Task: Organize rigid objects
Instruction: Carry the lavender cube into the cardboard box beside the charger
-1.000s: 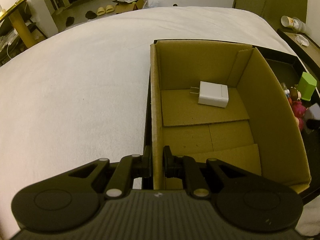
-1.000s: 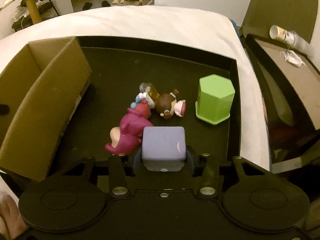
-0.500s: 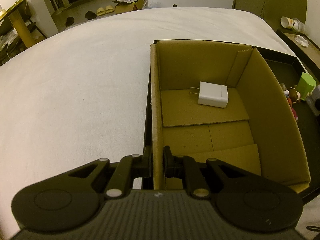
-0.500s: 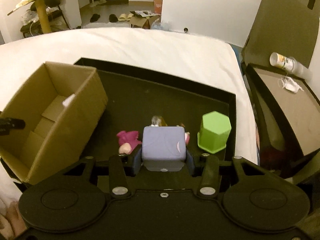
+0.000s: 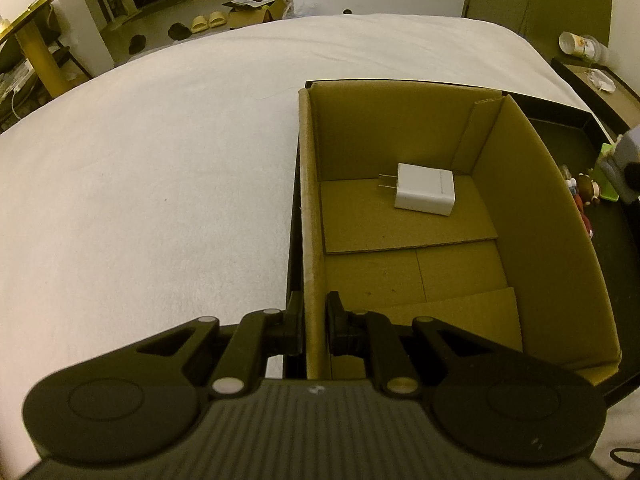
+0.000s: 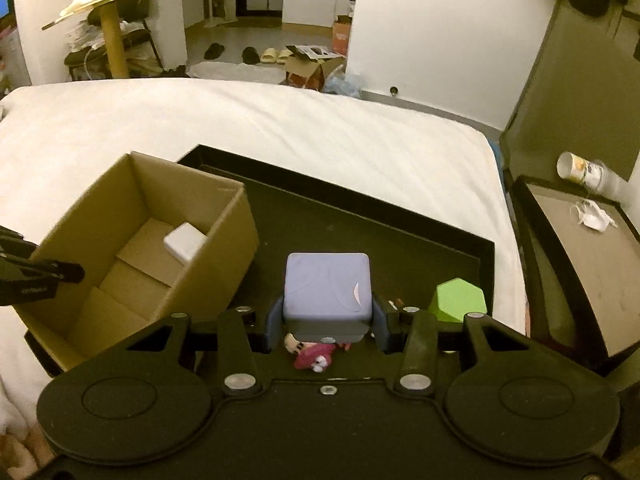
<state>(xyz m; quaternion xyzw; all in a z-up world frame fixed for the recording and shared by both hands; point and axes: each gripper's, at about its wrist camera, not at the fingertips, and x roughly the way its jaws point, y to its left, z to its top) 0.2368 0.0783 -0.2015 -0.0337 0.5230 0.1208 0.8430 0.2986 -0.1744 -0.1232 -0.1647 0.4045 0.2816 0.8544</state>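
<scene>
My right gripper (image 6: 327, 322) is shut on a lilac-blue cube (image 6: 327, 289) and holds it in the air above the black tray (image 6: 360, 236). Below it on the tray lie a magenta toy figure (image 6: 314, 358) and a green hexagonal block (image 6: 458, 300). An open cardboard box (image 6: 136, 240) stands on the tray's left part with a white charger plug (image 5: 425, 195) inside. My left gripper (image 5: 314, 326) is shut on the box's left wall (image 5: 312, 240) near its front corner. In the left wrist view the cube (image 5: 626, 152) shows at the right edge.
The tray rests on a white bed (image 5: 140, 160). Small doll figures (image 5: 584, 192) lie on the tray right of the box. A bedside table (image 6: 584, 256) with a tipped cup (image 6: 580, 169) stands at the right. A room floor with slippers and cartons lies beyond the bed.
My right gripper has risen with the cube, away from the toys on the tray, so the box now shows at its left. The left gripper has kept still on the box wall.
</scene>
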